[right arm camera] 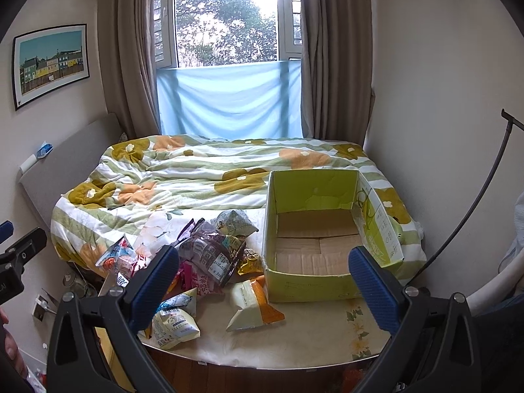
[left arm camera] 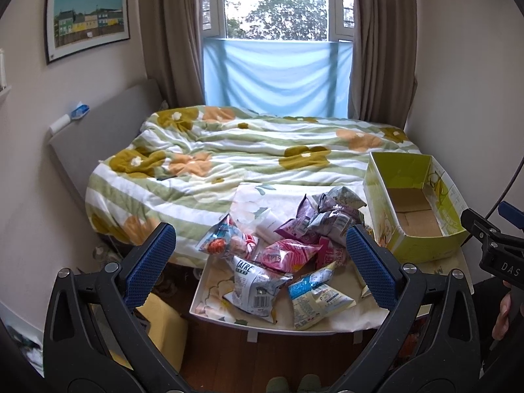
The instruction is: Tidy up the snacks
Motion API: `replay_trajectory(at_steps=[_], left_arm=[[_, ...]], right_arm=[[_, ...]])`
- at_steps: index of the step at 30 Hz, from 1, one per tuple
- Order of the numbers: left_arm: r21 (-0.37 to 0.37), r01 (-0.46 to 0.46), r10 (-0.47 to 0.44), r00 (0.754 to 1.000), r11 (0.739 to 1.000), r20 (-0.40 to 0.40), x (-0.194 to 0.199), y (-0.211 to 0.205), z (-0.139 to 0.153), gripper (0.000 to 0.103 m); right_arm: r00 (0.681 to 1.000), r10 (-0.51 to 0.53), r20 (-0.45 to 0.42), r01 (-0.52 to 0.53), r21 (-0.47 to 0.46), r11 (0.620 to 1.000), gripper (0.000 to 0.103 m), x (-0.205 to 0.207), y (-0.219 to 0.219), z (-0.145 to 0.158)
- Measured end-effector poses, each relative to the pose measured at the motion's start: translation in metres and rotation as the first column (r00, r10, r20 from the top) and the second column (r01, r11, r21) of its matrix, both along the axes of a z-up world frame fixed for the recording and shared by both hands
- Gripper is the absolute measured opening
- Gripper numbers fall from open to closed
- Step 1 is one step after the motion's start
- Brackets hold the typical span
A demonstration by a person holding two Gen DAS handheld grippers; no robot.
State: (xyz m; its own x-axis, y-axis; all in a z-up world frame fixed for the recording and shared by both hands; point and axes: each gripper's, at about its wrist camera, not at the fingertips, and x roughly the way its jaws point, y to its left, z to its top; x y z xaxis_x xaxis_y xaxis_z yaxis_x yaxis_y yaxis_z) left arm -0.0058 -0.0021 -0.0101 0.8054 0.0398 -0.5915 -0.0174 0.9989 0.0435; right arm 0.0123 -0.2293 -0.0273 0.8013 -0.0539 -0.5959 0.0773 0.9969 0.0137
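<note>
Snack packets (left arm camera: 278, 262) lie heaped on the small table (right arm camera: 311, 337) at the bed's (left arm camera: 229, 150) foot, just left of the open green cardboard box (right arm camera: 311, 281). Left gripper (left arm camera: 260, 267) hangs above the heap, jaws spread wide, touching nothing. Right gripper (right arm camera: 262, 286) likewise gapes wide and holds nothing, near the box's front wall.

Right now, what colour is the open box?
Yellow-green outside, brown cardboard inside; clearest in the right wrist view.
</note>
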Motion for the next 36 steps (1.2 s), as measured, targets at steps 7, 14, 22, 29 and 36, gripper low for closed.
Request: replay_trajectory(at_steps=[7,14,22,29,36], left_arm=[[-0.007,0.025,-0.026,0.990,1.000,-0.140,0.018,0.025,-0.053,0.102],[-0.039,0.165,-0.169,0.942,0.986,-0.289,0.060,0.042,-0.130,0.102],[-0.094,0.296,-0.308,0.858,0.951,-0.410,0.106,0.047,-0.209,0.102],[-0.134,0.362,-0.382,0.802,0.922,-0.459,0.131,0.043,-0.251,0.102],[-0.137,0.414,-0.425,0.759,0.900,-0.493,0.136,0.035,-0.272,0.079]], right_arm=[[0.986,0.133,-0.099,-0.127,0.059,0.990,0.103,0.017,0.011,-0.044],[0.952,0.190,-0.239,-0.155,0.158,0.975,0.103,0.045,0.037,-0.103],[0.908,0.215,-0.361,-0.126,0.254,0.959,0.103,0.072,0.066,-0.166],[0.877,0.225,-0.424,-0.095,0.306,0.947,0.103,0.091,0.083,-0.204],[0.857,0.217,-0.467,-0.027,0.380,0.925,0.103,0.100,0.081,-0.226]])
